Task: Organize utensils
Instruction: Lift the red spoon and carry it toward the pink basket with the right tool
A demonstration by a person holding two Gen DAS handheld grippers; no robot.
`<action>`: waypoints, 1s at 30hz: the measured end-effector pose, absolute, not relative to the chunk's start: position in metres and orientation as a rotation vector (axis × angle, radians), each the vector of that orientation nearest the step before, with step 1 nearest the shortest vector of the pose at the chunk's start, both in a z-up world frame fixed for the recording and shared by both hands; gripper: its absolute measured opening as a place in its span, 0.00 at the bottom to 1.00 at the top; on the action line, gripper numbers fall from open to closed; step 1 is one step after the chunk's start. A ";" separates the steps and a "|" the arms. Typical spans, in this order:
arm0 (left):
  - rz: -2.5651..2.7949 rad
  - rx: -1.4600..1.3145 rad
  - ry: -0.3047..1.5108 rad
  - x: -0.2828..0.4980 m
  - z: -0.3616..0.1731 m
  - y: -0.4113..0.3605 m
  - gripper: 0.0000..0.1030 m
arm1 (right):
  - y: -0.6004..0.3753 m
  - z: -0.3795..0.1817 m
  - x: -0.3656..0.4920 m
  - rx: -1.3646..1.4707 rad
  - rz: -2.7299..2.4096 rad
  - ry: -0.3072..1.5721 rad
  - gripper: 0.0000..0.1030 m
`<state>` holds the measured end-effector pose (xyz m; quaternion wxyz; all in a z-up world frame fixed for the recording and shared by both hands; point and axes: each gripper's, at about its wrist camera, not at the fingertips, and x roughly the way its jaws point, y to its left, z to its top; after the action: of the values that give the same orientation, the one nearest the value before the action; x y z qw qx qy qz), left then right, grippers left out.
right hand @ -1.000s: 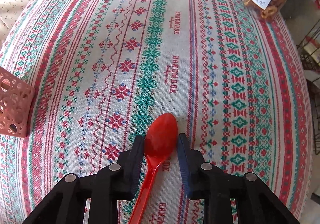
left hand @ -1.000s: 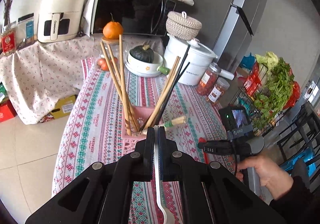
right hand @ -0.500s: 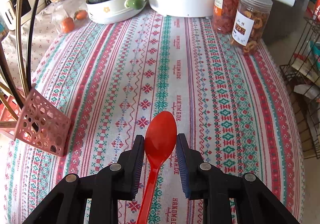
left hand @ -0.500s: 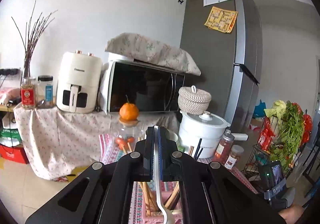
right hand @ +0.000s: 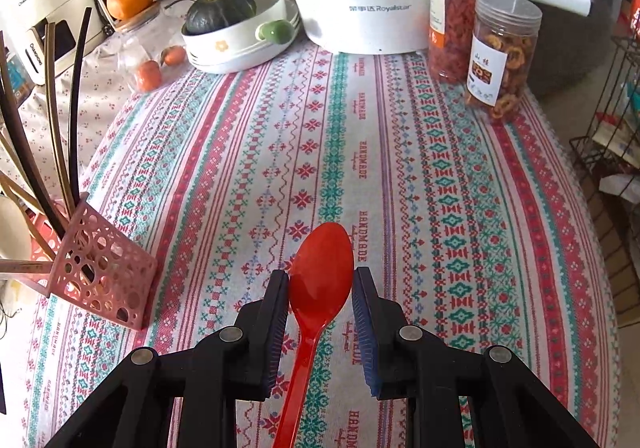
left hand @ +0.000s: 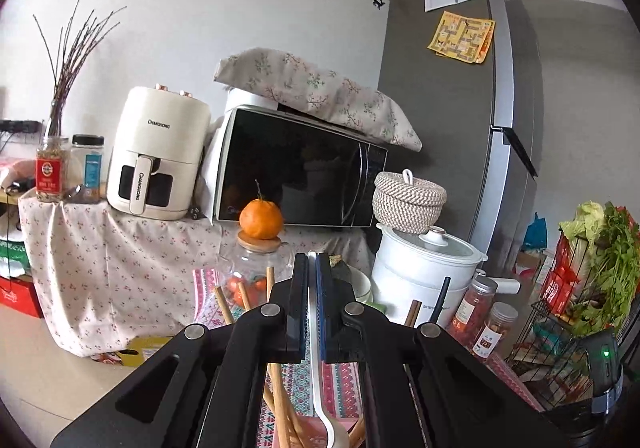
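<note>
Lifted since the earlier frame, my right tool [right hand: 320, 288] clamps the red spoon [right hand: 316, 288]; left tool [left hand: 311, 288] pinches a white spoon [left hand: 320, 388]. Next: carry red to the pink holder [right hand: 104, 272], lower left

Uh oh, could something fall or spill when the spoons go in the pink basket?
Maybe. The pink basket is leaning and already crowded with chopsticks, so pushing another utensil in might tip it. The right tool grips the red spoon only by its bowl edges, so it could slip. The left tool pinches the thin white spoon, which might twist.
</note>
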<state>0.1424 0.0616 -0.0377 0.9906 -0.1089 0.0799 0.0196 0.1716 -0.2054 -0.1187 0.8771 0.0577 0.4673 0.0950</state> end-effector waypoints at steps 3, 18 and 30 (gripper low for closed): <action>0.051 -0.173 0.159 0.147 -0.048 0.056 0.03 | -0.208 -0.116 0.172 0.133 0.199 0.962 0.28; 0.057 -0.154 0.252 0.136 -0.051 0.060 0.27 | -0.201 -0.085 0.160 0.163 0.228 0.846 0.28; 0.146 -0.140 0.622 0.105 -0.044 0.092 0.63 | -0.174 -0.020 0.138 0.293 0.226 0.554 0.28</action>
<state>0.1046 0.0922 -0.0439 0.9470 -0.0686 0.3056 0.0716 0.1383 -0.1742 -0.0195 0.9451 0.1437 0.2718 0.1107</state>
